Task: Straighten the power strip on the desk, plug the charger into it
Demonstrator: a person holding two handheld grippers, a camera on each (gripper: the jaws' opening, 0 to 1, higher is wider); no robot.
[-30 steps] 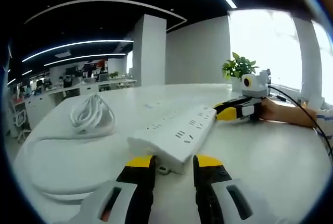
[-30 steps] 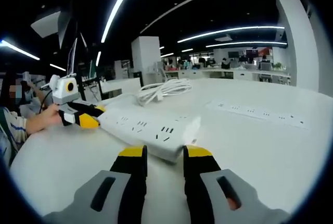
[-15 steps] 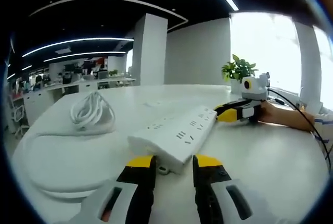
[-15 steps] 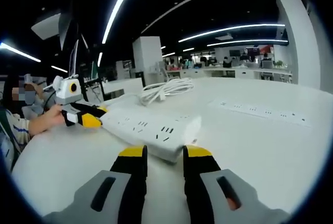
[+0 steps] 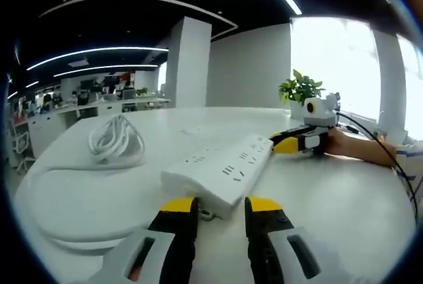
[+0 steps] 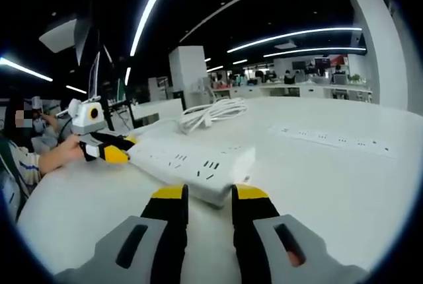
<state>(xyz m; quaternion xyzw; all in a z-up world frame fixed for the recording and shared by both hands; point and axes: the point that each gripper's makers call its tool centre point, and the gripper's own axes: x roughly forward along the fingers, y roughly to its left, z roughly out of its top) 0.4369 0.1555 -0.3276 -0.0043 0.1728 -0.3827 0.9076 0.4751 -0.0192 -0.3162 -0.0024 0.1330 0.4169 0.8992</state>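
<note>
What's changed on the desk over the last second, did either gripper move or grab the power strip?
Almost nothing. Both views drift slightly, which is camera motion. The left gripper and right gripper stay open, one at each end of the white power strip, neither taking hold. The coiled cable lies as before.

Bare desk (image 5: pixel 344 198) flanks power strip (image 5: pixel 221 172); coiled cable (image 5: pixel 115 140) crowds one side.
</note>
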